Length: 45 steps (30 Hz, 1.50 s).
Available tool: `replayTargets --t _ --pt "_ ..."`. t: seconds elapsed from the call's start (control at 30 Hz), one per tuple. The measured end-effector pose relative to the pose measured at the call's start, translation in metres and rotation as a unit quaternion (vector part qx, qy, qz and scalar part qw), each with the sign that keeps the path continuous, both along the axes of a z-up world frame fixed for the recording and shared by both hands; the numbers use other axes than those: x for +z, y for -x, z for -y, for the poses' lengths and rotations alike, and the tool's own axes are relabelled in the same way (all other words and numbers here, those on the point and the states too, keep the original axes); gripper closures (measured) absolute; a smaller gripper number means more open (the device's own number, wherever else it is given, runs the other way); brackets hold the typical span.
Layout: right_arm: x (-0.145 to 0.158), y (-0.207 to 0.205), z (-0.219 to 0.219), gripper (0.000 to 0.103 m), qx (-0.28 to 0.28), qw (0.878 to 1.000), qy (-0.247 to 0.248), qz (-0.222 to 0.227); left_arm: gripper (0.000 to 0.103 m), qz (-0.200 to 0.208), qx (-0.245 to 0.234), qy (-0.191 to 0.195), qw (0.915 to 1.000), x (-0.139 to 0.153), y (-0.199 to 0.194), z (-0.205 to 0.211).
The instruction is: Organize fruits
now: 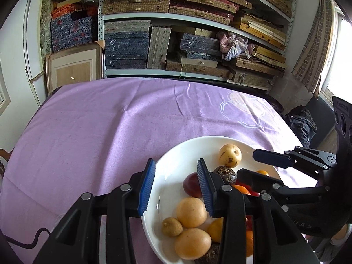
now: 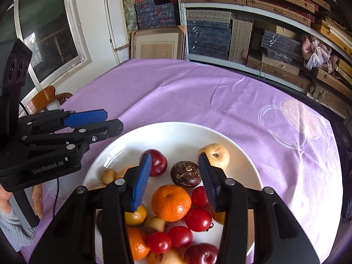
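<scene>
The fruits sit in a heap on the white plate on the purple desk. The right hand-held gripper hangs over the middle, fingers apart and holding nothing, with the orange right below it (the nearest pick, I think). The left hand-held gripper is apart and empty too, over the plate's left edge.

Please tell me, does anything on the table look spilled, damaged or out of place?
Nothing is spilled: all the fruit lies inside the round white plate on the purple tablecloth. Only the pale yellow pear shows dark brown blemishes on its skin.
</scene>
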State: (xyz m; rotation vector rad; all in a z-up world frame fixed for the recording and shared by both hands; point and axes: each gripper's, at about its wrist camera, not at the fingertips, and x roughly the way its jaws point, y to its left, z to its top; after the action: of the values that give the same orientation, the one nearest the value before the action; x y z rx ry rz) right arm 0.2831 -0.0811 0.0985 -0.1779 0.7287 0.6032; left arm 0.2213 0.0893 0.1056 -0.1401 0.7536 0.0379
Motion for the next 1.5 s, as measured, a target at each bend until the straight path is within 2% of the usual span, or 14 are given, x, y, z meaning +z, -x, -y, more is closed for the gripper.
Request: replayTargets --t 0.2,0.3,0.37,0.53,0.6,0.77,0.9,1.1,1.23,1.3,1.37,1.5 --pt "0.010 0.047 0.024 0.053 -0.011 0.999 -0.021 0.023 0.063 0.021 0.007 -0.006 0.9997 0.014 0.040 0.010" --pt "0.010 0.074 0.035 0.050 -0.011 0.999 -0.027 0.030 0.061 0.035 0.008 -0.024 0.9991 0.018 0.066 0.021" --pt "0.010 0.091 0.044 0.044 -0.014 0.999 -0.031 0.034 0.052 0.041 0.006 -0.028 0.9987 0.019 0.081 0.028" --pt "0.004 0.141 0.064 0.030 -0.017 0.998 -0.036 0.051 0.047 0.048 0.001 -0.023 0.9986 0.014 0.121 0.041" --pt "-0.002 0.159 0.071 0.027 -0.019 0.998 -0.037 0.054 0.044 0.047 -0.001 -0.020 0.9987 0.008 0.135 0.048" --pt "-0.027 0.194 0.090 0.009 -0.038 0.997 -0.047 0.043 0.026 0.042 0.003 -0.020 0.9989 -0.017 0.166 0.063" --pt "-0.052 0.202 0.097 0.007 -0.068 0.997 -0.036 0.026 0.015 0.030 0.013 -0.028 0.9991 -0.044 0.180 0.072" --pt "-0.089 0.187 0.093 0.004 -0.092 0.995 -0.004 -0.026 0.013 -0.014 0.024 0.001 0.9996 -0.077 0.174 0.063" --pt "-0.104 0.174 0.089 0.004 -0.096 0.994 0.010 -0.060 0.011 -0.040 0.030 -0.002 0.9988 -0.092 0.168 0.061" --pt "-0.103 0.172 0.089 0.004 -0.097 0.994 0.006 -0.057 0.010 -0.043 0.026 0.001 0.9987 -0.093 0.167 0.060" --pt "-0.105 0.169 0.088 0.004 -0.098 0.993 0.014 -0.060 0.003 -0.047 0.027 -0.001 0.9985 -0.095 0.166 0.061" --pt "-0.108 0.168 0.080 0.004 -0.098 0.993 0.045 -0.053 0.003 -0.069 0.023 -0.002 0.9974 -0.101 0.163 0.064"
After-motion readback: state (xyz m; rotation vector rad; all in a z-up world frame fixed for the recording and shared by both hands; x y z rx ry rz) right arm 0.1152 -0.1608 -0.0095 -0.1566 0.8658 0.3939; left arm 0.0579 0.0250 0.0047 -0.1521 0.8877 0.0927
